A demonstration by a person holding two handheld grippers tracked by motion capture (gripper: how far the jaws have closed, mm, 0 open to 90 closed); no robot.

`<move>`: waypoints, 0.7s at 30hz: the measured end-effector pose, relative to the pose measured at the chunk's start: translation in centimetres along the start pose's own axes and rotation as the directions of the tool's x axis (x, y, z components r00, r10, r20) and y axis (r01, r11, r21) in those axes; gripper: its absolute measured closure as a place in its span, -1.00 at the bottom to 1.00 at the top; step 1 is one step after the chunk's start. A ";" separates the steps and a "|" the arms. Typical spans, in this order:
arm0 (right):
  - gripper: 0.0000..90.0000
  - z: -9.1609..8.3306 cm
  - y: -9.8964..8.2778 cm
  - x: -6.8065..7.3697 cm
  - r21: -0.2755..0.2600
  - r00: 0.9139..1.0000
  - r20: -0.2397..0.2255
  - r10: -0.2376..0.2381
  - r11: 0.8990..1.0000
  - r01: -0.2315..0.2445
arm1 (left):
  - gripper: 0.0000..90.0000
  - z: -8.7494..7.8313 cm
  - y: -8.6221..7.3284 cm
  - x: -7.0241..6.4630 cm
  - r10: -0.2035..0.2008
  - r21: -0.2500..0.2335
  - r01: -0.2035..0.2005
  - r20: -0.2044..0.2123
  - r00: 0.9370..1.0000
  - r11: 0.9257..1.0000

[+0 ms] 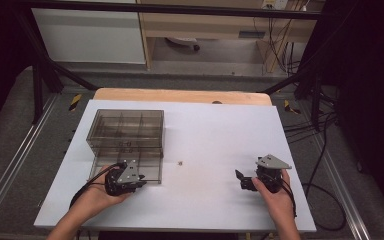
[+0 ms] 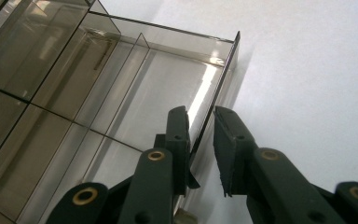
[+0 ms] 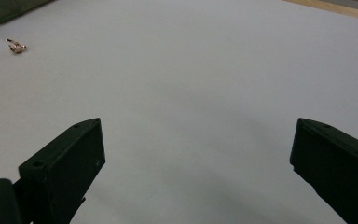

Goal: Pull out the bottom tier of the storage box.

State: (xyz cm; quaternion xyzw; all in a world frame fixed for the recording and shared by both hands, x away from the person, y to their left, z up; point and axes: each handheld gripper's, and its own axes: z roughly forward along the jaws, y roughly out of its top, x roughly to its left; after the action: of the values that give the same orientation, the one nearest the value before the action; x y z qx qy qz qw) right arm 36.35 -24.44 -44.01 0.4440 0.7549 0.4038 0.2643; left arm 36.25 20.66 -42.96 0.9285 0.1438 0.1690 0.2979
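A smoky clear plastic organiser box (image 1: 126,129) with several compartments stands at the table's left. Its bottom drawer (image 1: 103,167) is pulled out toward me. My left gripper (image 1: 141,179) is at the drawer's near right corner. In the left gripper view its jaws (image 2: 200,113) stand narrow, astride the drawer's thin front wall (image 2: 224,60), and seem to pinch it. My right gripper (image 1: 241,180) rests low over the white table at the right, open wide (image 3: 199,122) with nothing between the jaws. A tiny brass-coloured part (image 1: 180,162) (image 3: 16,46) lies on the table between the two grippers.
The white table top (image 1: 210,135) lies on a wooden board (image 1: 180,95). Black frame bars and cables run along the floor at the right (image 1: 325,150). A cabinet and shelves stand beyond the table.
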 end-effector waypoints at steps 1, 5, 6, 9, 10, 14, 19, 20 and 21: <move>-0.92 0.0 0.0 0.0 -0.001 1.000 0.000 0.000 1.000 0.000 | 0.68 0.0 0.0 0.0 0.000 -0.003 0.000 0.001 1.000 1.000; -0.92 0.1 0.0 0.0 0.004 1.000 0.000 -0.006 1.000 0.006 | 0.47 0.1 -0.4 -0.1 -0.010 -0.032 0.010 0.005 1.000 0.999; -0.93 0.1 0.0 0.0 0.006 1.000 -0.002 -0.004 1.000 0.004 | 0.33 0.1 -0.4 -0.2 -0.013 -0.034 0.013 -0.001 1.000 0.999; -0.92 0.2 -0.1 0.2 0.010 1.000 -0.003 -0.006 1.000 0.006 | 0.14 -0.2 -0.5 -0.2 -0.038 -0.077 0.037 0.000 0.999 0.996; -0.93 0.2 -0.1 0.2 0.009 1.000 -0.002 -0.010 1.000 0.010 | 0.08 -0.4 -0.5 -0.2 -0.053 -0.095 0.052 -0.009 0.999 0.994; -0.93 0.1 -0.1 0.2 0.010 1.000 -0.003 -0.010 1.000 0.010 | -0.09 -1.0 -0.6 0.1 -0.107 -0.156 0.101 -0.033 0.994 0.983; -0.90 0.2 0.0 0.2 0.012 1.000 -0.008 -0.005 1.000 0.005 | -0.24 -2.0 -0.4 -0.2 -0.131 -0.207 0.110 -0.088 0.988 0.972; -0.91 0.2 0.0 0.1 0.011 1.000 -0.008 -0.008 1.000 0.009 | -0.25 -2.3 -0.4 -0.4 -0.141 -0.216 0.117 -0.098 0.985 0.969; -0.91 0.1 0.0 0.1 0.008 1.000 -0.009 -0.007 1.000 0.007 | -0.27 -2.5 -0.4 -0.5 -0.153 -0.229 0.126 -0.103 0.983 0.965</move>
State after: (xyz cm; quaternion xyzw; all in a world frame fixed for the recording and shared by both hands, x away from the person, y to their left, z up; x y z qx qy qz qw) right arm 36.41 -24.30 -44.09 0.4407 0.7591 0.4020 0.2607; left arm 34.77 22.05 -41.42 0.8651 0.2069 0.2180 0.4016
